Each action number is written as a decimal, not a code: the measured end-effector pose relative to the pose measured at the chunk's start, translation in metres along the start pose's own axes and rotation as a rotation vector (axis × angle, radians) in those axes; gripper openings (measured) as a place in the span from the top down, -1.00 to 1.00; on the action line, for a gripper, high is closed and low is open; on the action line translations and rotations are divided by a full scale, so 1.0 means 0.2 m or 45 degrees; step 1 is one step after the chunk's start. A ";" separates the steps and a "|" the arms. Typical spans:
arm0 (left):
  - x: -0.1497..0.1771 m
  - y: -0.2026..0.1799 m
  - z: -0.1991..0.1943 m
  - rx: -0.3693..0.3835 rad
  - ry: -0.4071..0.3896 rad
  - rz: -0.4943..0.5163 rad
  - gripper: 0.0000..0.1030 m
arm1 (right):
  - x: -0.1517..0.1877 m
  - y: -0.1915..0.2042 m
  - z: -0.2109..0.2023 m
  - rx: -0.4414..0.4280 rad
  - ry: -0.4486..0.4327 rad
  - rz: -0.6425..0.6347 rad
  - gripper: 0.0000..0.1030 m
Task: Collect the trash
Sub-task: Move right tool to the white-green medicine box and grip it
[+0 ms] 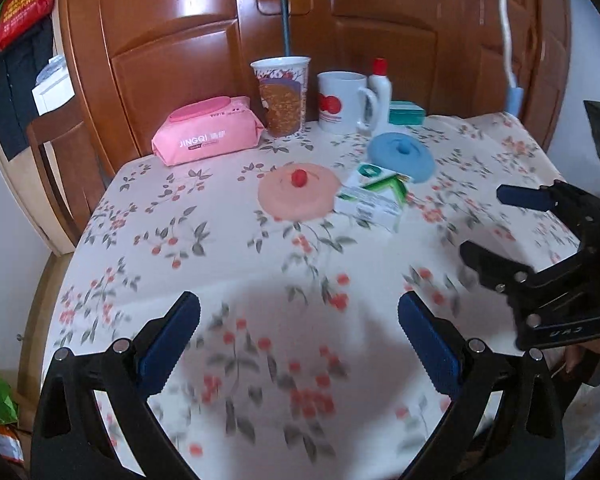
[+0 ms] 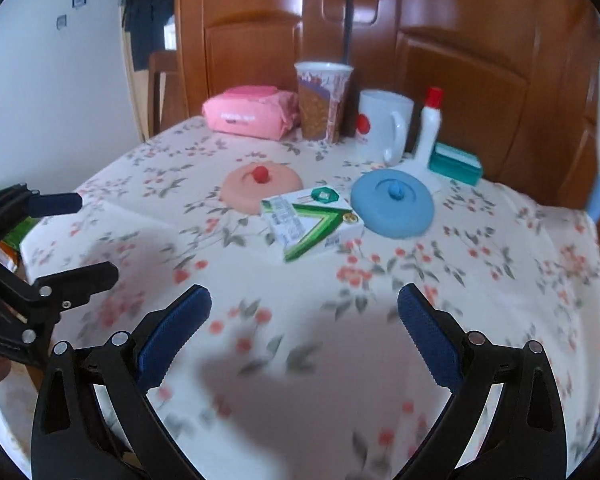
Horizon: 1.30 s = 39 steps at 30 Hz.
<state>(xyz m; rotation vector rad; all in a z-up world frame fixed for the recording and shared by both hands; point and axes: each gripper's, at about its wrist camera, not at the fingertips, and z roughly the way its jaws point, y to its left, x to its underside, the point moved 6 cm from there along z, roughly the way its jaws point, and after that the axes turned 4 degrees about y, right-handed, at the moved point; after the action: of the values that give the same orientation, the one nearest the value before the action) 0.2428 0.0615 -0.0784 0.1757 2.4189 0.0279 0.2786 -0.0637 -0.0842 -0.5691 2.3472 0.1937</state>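
Above the floral tablecloth (image 1: 148,248), both grippers (left (image 1: 299,322), right (image 2: 304,310)) gape empty, the green-white carton (image 2: 312,226) lying ahead.

A table (image 1: 228,248) under a cream cloth printed with red berries carries everything. Along its far edge sit a pink wipes pack (image 1: 206,130), a tall paper cup (image 1: 283,96), a white mug (image 1: 342,102), a red-capped white bottle (image 1: 381,92) and a teal box (image 1: 407,113). Nearer the middle lie a pink lid (image 1: 298,196), a green-and-white carton (image 1: 374,196) and a blue lid (image 1: 402,156)
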 end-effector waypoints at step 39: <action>-0.14 0.10 0.33 0.017 0.098 -0.053 -0.90 | -0.22 0.01 0.47 -0.005 0.185 -0.303 -0.57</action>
<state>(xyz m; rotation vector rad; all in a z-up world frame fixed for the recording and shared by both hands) 0.3102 0.0751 -0.1083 0.1327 2.4994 -0.0005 0.3628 -0.0186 -0.1247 -0.8843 2.3928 0.0485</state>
